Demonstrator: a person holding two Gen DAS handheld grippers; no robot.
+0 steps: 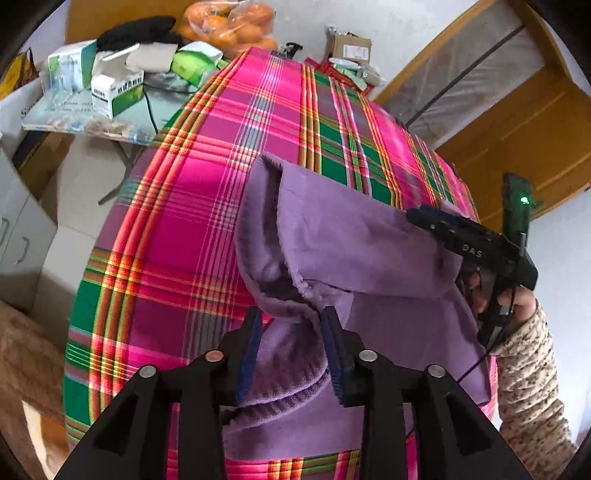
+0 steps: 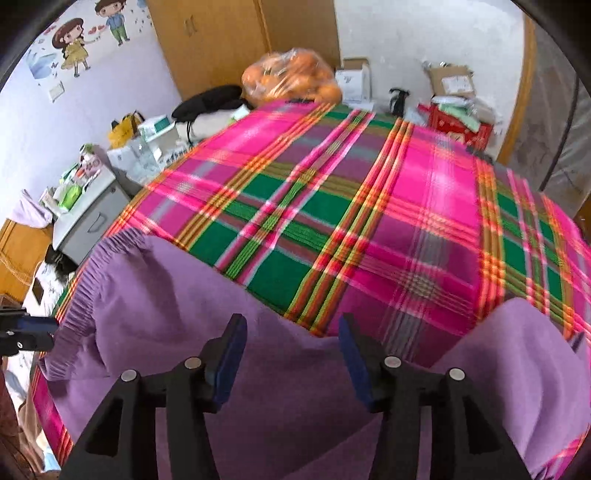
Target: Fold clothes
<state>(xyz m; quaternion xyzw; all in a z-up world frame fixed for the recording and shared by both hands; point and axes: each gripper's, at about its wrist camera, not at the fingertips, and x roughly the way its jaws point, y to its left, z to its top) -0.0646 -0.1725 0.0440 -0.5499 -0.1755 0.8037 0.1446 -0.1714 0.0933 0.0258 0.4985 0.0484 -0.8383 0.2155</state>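
We held the left gripper (image 1: 291,347) at six o'clock of its own view, its blue pads (image 1: 248,354) apart, with a bunched fold of the purple garment (image 1: 354,236) lying between them; the right pad sat against the fleece, the left pad stood off it, so nothing was clamped. The garment's ribbed hem curled just below those pads. From there the garment ran up toward twelve o'clock, an open cuff or leg end gaping at its top, and spread toward three o'clock, all of it lying on the plaid cloth (image 1: 177,206).

In the right wrist view our right gripper (image 2: 293,350) also sat at six o'clock, jaws wide apart and empty, hovering over flat purple fabric. The gathered waistband (image 2: 92,280) lay at nine o'clock and another purple fold at four o'clock.

At three o'clock of the left view that right gripper showed, held by a hand (image 1: 517,299) in a speckled sleeve (image 1: 532,373).

Farther off, at twelve o'clock, a bag of oranges (image 1: 231,22) sat among boxes (image 1: 114,92) beyond the cloth.
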